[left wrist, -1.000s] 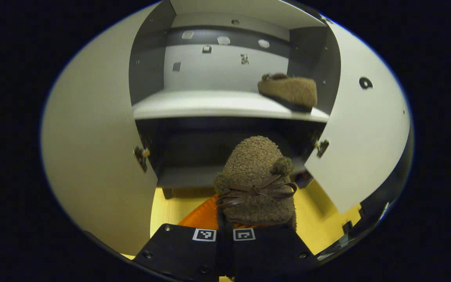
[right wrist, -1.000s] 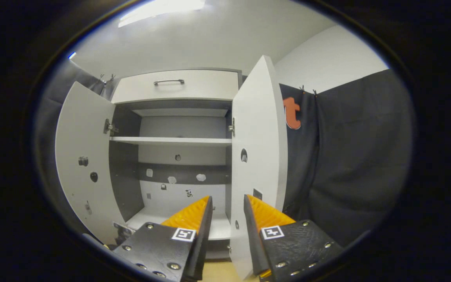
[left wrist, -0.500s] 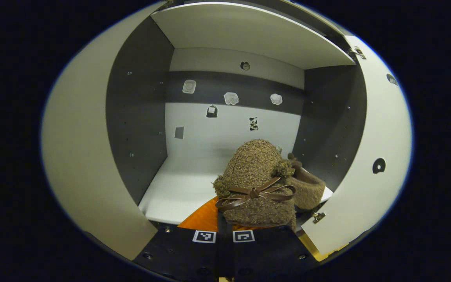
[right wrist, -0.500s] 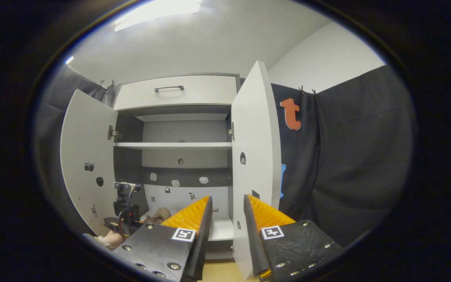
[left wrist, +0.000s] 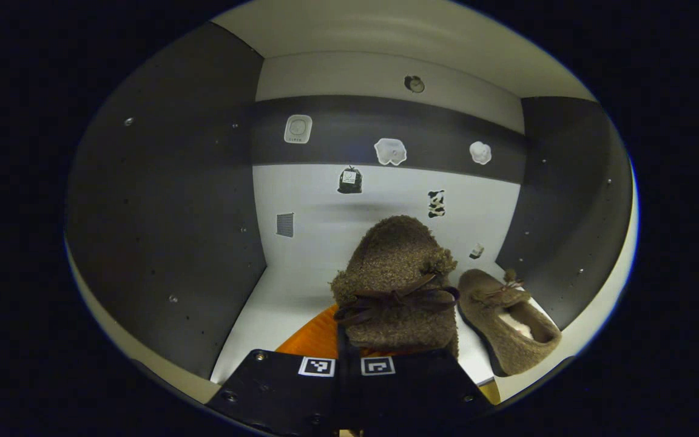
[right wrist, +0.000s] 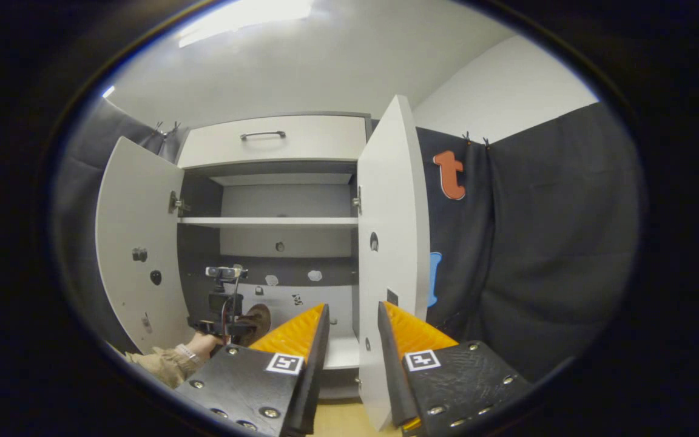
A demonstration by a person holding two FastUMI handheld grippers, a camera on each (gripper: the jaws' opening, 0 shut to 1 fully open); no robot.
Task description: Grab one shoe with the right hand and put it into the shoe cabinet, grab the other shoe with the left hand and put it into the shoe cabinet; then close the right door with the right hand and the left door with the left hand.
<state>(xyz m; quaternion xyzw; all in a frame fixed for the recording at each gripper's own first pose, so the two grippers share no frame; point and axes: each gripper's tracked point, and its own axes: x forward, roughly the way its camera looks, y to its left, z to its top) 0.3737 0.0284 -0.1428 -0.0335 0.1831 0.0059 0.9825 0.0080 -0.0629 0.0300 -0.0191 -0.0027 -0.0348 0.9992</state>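
Observation:
A fuzzy brown shoe with a dark bow [left wrist: 395, 285] is held by its heel in my left gripper [left wrist: 349, 343], which is shut on it. It hangs over the white lower shelf [left wrist: 283, 297] inside the shoe cabinet. The other brown shoe [left wrist: 507, 318] lies on that shelf at the right, close to the dark side wall. In the right gripper view, my right gripper [right wrist: 352, 315] stands open and empty in front of the cabinet. The left gripper [right wrist: 223, 303], held by a hand, reaches in with its shoe [right wrist: 260, 317]. Both doors are open: left door [right wrist: 137, 243], right door [right wrist: 389, 243].
Small stickers dot the cabinet's back wall [left wrist: 386, 200]. A second white shelf [right wrist: 264, 222] sits higher up, and a drawer with a handle [right wrist: 270, 139] tops the cabinet. Black cloth [right wrist: 537, 243] hangs to the right of the open right door.
My left gripper has carried its shoe forward and up, from in front of the cabinet to inside it over the lower shelf. The right gripper has barely moved.

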